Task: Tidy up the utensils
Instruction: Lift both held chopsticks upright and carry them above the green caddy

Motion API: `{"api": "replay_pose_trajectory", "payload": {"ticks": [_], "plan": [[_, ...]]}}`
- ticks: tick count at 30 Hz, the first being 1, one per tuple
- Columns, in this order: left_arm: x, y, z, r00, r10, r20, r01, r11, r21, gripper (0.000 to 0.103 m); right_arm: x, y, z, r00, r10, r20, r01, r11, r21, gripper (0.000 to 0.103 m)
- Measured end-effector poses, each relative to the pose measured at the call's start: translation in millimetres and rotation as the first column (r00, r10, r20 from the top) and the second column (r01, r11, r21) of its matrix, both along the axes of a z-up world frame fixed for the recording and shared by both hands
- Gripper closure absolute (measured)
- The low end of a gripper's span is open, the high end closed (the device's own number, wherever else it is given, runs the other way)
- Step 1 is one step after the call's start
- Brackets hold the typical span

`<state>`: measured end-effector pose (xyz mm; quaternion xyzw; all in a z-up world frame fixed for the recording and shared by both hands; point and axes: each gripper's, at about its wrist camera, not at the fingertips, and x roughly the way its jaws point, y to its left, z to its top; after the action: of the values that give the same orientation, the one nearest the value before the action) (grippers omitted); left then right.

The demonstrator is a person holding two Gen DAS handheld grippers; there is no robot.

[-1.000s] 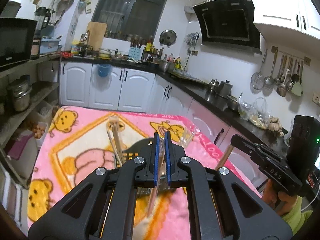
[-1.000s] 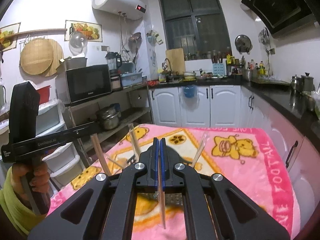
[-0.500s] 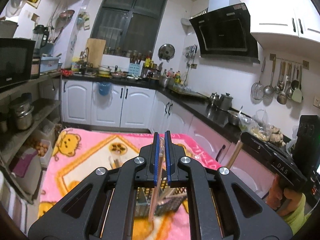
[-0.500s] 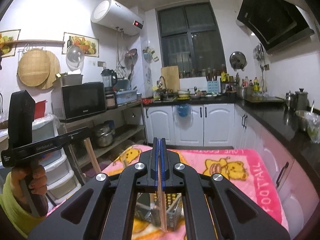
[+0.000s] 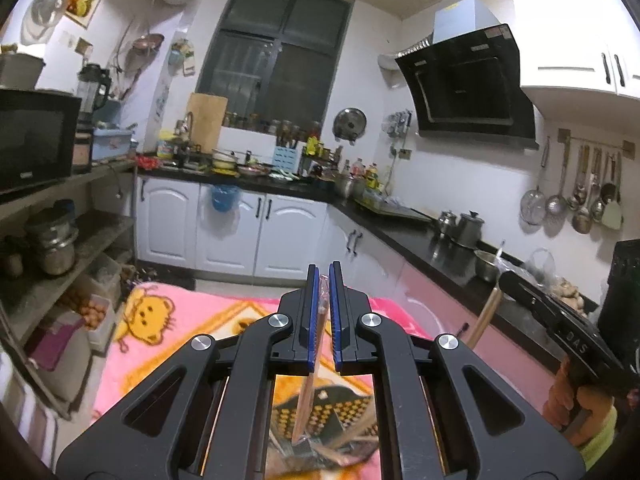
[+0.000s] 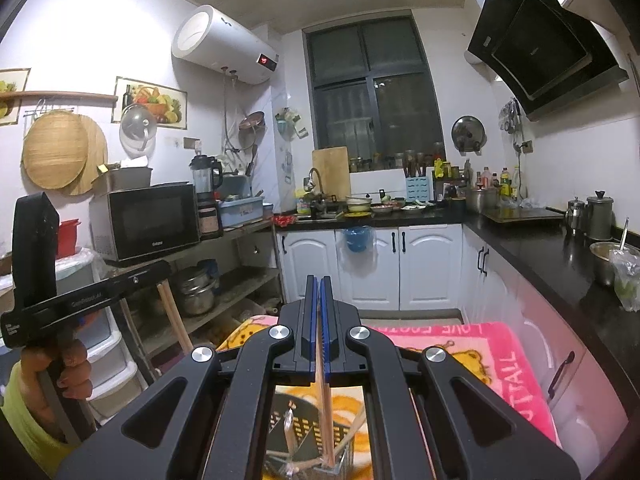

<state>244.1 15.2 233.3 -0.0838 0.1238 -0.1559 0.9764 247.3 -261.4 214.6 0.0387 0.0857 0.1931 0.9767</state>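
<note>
1. Now my left gripper point(image 5: 324, 316) and right gripper point(image 6: 319, 320), each pinching a chopstick point(image 6: 325, 412), have risen.
2. Both tips hang over the perforated holder point(image 6: 308, 428) on the blanketed surface point(image 6: 500, 364); dropping them in looks next.

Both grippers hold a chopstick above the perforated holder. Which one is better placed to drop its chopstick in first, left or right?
Probably the right gripper. Its chopstick hangs nearly upright with the tip already inside the holder. The left gripper holds a wrapped chopstick whose end appears above the rim.
</note>
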Motion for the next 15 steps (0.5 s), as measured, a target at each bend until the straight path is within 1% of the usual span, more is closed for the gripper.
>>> {"api": "replay_pose_trajectory", "payload": {"ticks": [3, 8, 12, 15], "plan": [[5, -1, 2, 0.999, 0.029, 0.025, -0.029, 0.999, 0.013, 0.100, 6, 1, 0, 1.000, -0.002, -0.001, 0.002, 1.000, 0.003, 0.101], [13, -5, -8, 0.999, 0.034, 0.015, -0.034, 0.999, 0.016, 0.100, 21, 13, -7, 1.000, 0.001, -0.016, -0.001, 1.000, -0.005, 0.101], [21, -9, -25, 0.999, 0.025, -0.023, -0.025, 1.000, 0.008, 0.100, 31, 21, -20, 0.999, 0.006, -0.031, -0.007, 1.000, -0.008, 0.101], [27, -15, -40, 0.999, 0.019, -0.050, -0.019, 1.000, 0.015, 0.100, 37, 24, -31, 0.998, 0.014, -0.060, -0.014, 1.000, -0.003, 0.101]]}}
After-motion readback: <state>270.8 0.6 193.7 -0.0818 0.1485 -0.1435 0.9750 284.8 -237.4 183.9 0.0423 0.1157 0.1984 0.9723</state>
